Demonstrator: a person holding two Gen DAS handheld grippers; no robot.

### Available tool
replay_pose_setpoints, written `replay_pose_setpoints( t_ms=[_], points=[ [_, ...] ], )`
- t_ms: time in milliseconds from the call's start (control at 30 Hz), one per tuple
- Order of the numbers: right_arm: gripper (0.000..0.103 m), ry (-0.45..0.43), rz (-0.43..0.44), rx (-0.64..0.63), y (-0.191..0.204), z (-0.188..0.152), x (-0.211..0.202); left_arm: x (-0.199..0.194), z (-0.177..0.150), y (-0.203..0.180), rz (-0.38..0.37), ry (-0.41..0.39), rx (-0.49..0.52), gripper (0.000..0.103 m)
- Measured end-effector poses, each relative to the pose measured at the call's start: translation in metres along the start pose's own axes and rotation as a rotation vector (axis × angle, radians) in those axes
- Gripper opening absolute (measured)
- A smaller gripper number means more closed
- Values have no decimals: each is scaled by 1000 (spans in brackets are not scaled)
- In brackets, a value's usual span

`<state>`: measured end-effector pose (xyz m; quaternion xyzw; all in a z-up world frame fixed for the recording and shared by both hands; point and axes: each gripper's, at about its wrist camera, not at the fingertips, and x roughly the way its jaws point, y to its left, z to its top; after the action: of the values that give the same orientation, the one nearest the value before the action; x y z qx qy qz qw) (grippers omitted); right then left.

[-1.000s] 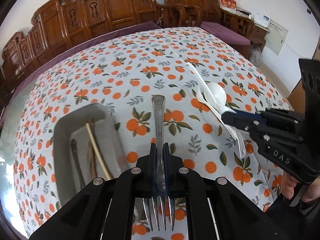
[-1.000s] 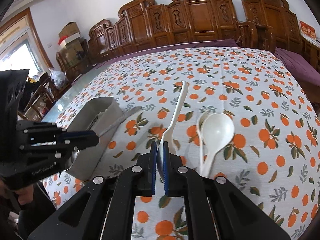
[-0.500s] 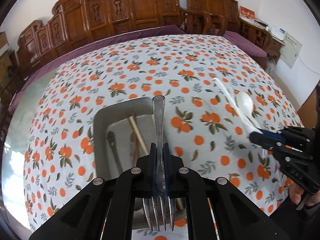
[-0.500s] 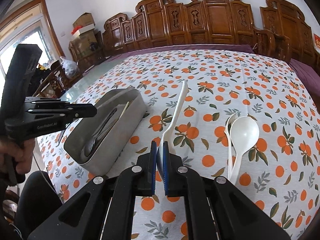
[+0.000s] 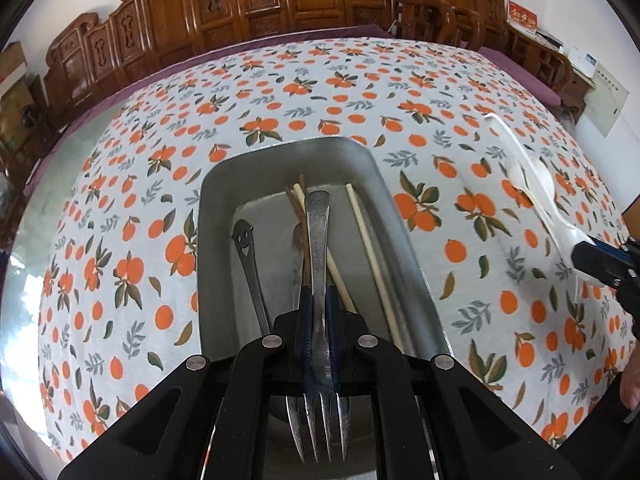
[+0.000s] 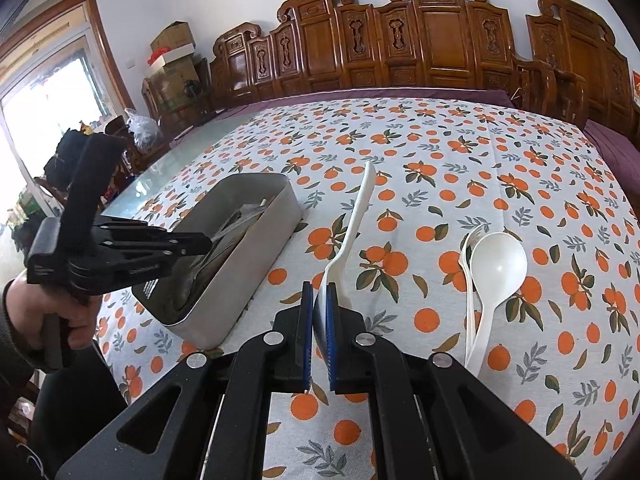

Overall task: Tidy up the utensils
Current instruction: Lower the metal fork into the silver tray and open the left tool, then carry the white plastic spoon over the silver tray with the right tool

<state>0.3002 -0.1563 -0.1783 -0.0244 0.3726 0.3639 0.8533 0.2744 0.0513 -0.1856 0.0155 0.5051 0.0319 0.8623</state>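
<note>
My left gripper is shut on a metal fork, handle pointing forward, held over the open metal box. The box holds wooden chopsticks and a metal spoon with a smiley handle. My right gripper is shut on a white plastic utensil, its handle pointing away above the tablecloth. A white plastic spoon and a white plastic fork lie together on the cloth to the right. The box sits left of the right gripper, with the left gripper over it.
The table carries an orange-patterned cloth. Carved wooden chairs line its far side. A bare glass strip of table lies at the left, with boxes and bags beyond. The right gripper also shows at the right edge of the left wrist view.
My left gripper has carried the metal fork leftward from over the cloth to above the box. My right gripper has lifted the white utensil slightly and drawn back.
</note>
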Motion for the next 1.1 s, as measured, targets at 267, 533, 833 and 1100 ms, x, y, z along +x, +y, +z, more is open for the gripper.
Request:
replay_pose_setpoints(
  t_ms=[267, 533, 833, 1100],
  points=[
    [7, 6, 8, -9, 2, 0, 3, 14, -1, -3, -6, 29, 6, 6],
    [7, 16, 9, -26, 7, -1, 7, 10, -1, 0, -24, 27, -3, 13],
    [7, 32, -17, -34, 9, -5, 10, -33, -14, 14, -52, -54, -32, 23],
    [7, 19, -28, -34, 20, 5, 1, -66, -30, 26, -57, -108, -37, 29]
  ],
)
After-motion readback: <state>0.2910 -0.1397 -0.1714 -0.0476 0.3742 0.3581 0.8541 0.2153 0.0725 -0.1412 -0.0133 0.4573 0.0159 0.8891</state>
